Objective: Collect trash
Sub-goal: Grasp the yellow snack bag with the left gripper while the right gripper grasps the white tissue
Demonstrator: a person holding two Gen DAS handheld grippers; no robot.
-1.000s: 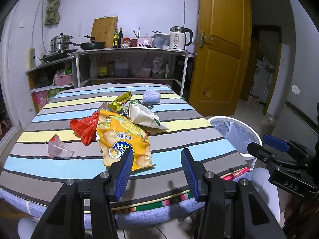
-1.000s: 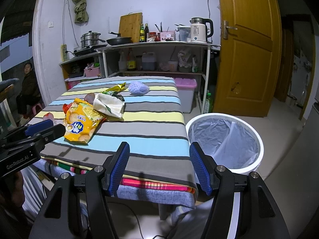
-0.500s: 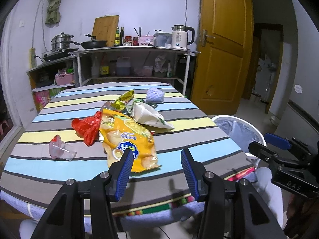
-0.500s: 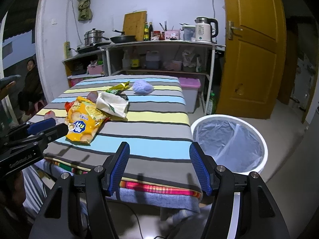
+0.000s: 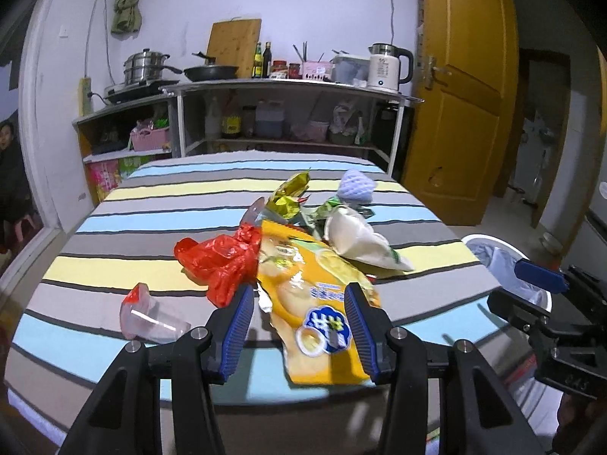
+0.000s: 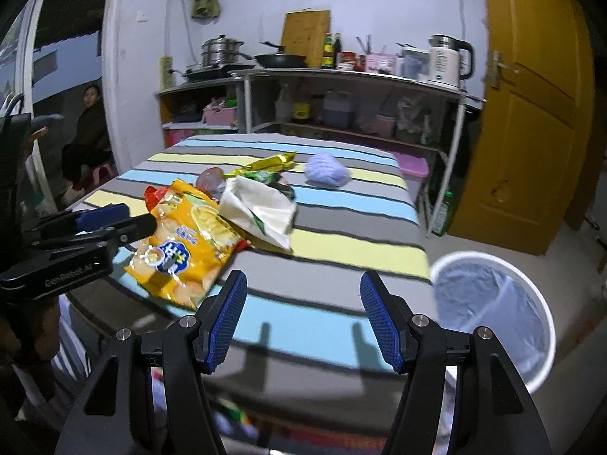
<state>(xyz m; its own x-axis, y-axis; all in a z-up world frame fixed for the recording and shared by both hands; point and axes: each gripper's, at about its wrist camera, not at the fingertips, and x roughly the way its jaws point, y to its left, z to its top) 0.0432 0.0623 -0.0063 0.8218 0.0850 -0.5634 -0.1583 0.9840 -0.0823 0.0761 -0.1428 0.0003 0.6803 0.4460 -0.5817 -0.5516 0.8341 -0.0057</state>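
A pile of trash lies on the striped table (image 5: 170, 204): a yellow snack bag (image 5: 315, 303) (image 6: 189, 242), a red plastic bag (image 5: 220, 258), a white bag (image 5: 360, 239) (image 6: 261, 208), a gold wrapper (image 5: 290, 191) (image 6: 265, 163), a pale blue foam net (image 5: 356, 187) (image 6: 326, 170) and a clear cup with a red rim (image 5: 146, 316). My left gripper (image 5: 299, 326) is open, its fingers straddling the near end of the yellow bag. My right gripper (image 6: 303, 322) hangs open and empty over the table's near right corner.
A white bin with a grey liner (image 6: 493, 311) (image 5: 500, 258) stands on the floor right of the table. Behind the table are metal shelves (image 5: 288, 113) with pans, bottles and a kettle. A yellow door (image 5: 463, 113) is at the right. A person (image 6: 87, 132) sits in the doorway at the left.
Both grippers have moved forward toward the table. The left one now reaches the yellow snack bag; the right one has swung left, so the bin sits farther right. Both stayed open.
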